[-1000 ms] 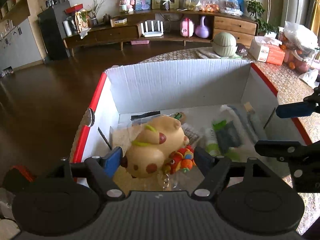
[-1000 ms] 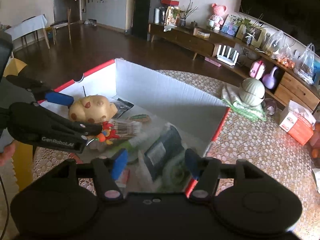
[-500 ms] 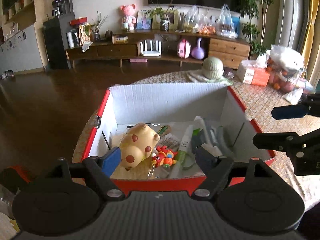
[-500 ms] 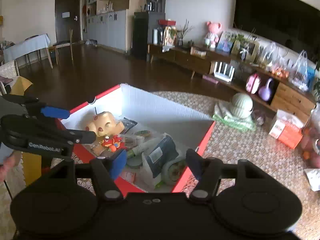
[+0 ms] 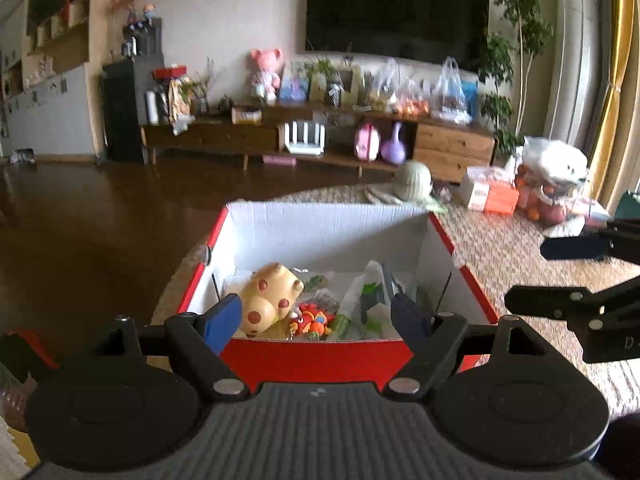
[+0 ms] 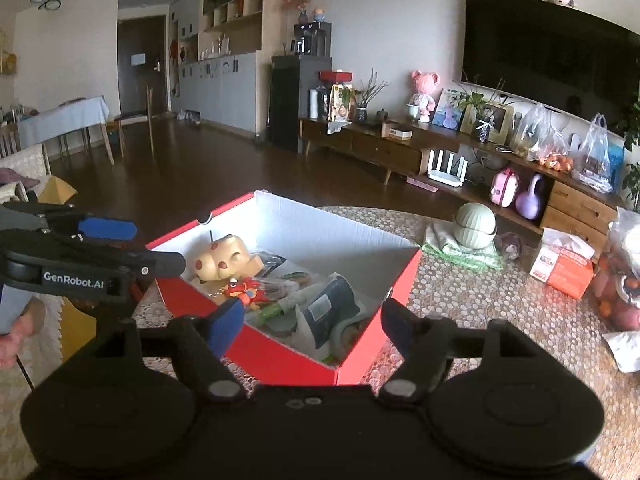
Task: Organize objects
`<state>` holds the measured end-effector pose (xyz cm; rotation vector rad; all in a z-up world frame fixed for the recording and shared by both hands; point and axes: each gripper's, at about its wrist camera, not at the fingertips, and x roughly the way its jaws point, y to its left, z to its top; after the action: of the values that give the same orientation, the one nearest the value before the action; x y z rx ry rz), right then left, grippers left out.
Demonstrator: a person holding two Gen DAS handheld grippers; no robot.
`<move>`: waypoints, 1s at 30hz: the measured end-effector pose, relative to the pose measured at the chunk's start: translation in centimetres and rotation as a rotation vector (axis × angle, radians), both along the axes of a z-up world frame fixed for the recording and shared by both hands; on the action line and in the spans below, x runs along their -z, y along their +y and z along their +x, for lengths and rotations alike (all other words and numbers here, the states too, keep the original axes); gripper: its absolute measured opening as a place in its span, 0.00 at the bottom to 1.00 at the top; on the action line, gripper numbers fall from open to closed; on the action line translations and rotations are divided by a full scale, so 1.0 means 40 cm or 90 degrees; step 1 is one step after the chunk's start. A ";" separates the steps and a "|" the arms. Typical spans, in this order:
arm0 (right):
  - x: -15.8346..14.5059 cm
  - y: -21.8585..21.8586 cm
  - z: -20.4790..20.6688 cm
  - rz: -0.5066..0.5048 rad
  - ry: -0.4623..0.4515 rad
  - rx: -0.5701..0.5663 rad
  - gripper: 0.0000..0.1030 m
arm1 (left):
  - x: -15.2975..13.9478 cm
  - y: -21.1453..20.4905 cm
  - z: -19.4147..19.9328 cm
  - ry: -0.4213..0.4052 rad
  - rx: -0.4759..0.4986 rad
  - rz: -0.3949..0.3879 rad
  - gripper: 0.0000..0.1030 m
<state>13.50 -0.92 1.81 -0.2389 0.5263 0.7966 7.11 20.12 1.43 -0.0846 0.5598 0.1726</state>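
A red cardboard box with white inner walls (image 5: pixel 320 224) (image 6: pixel 320 236) stands on the patterned table. Inside lie a tan spotted toy (image 5: pixel 269 296) (image 6: pixel 218 258), a small red-and-orange toy (image 5: pixel 312 318) (image 6: pixel 242 290), a green-and-white tube (image 5: pixel 348 308) and a dark blue pouch (image 6: pixel 328 312). My left gripper (image 5: pixel 316 314) is open and empty, held above and behind the box's near wall; it also shows in the right wrist view (image 6: pixel 132 248). My right gripper (image 6: pixel 310 324) is open and empty, above the box's near right corner; it also shows in the left wrist view (image 5: pixel 556 276).
On the table beyond the box are a pale green round container (image 5: pixel 412 180) (image 6: pixel 476 226) on a folded cloth, an orange-and-white tissue box (image 5: pixel 492 194) (image 6: pixel 564 268) and bags of fruit (image 5: pixel 548 188). A dark wooden floor and a TV cabinet (image 5: pixel 320 136) lie behind.
Both grippers have pulled up and back from the box, so it looks smaller and its red near wall shows. The tan toy and the other items stay in the box.
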 end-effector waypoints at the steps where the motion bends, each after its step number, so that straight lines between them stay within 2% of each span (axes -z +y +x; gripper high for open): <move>1: 0.000 -0.005 -0.004 0.004 0.000 0.003 0.76 | -0.002 -0.004 -0.006 -0.004 0.001 0.000 0.79; 7: -0.003 -0.042 -0.029 0.042 -0.006 0.007 0.87 | -0.006 -0.026 -0.039 -0.017 0.010 0.000 0.84; 10: -0.005 -0.052 -0.034 0.053 0.000 0.011 0.90 | -0.005 -0.036 -0.050 -0.024 0.007 0.003 1.00; 23: 0.002 -0.069 -0.045 0.051 0.005 0.018 0.93 | 0.013 -0.066 -0.089 -0.035 0.011 -0.008 1.00; 28: 0.007 -0.073 -0.048 0.051 0.005 0.020 0.93 | 0.014 -0.080 -0.095 -0.041 -0.005 0.031 1.00; 30: 0.008 -0.074 -0.049 0.052 0.006 0.020 0.93 | 0.013 -0.079 -0.096 -0.043 -0.002 0.029 1.00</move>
<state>11.56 -3.87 1.51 -0.1513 0.5038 0.7872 3.29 16.95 0.90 -0.0471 0.4877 0.1848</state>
